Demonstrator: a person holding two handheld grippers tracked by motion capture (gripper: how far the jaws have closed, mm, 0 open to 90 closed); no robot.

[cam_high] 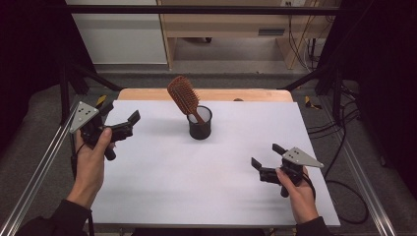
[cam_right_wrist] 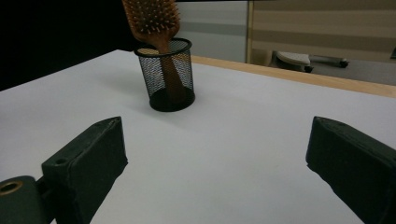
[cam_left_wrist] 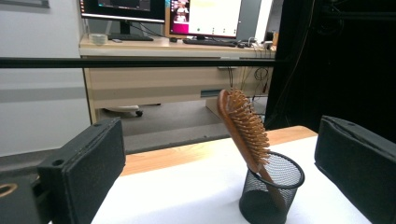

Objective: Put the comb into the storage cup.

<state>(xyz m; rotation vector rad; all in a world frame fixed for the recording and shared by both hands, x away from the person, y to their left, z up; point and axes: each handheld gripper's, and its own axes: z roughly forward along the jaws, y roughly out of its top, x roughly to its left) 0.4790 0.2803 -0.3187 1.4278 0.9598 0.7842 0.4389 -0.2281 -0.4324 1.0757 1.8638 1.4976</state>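
2 grippers, left gripper [cam_high: 119,124] and right gripper [cam_high: 266,160], stand open, empty. Hairbrush [cam_high: 184,95] in cup [cam_high: 200,126]: likely stiff, light; grasp head edges, below bristles.

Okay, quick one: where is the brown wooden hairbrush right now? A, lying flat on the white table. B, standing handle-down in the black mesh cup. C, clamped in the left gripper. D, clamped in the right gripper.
B: the brown wooden hairbrush stands tilted, handle down inside the black mesh cup, while the left gripper and right gripper are both open and apart from it.
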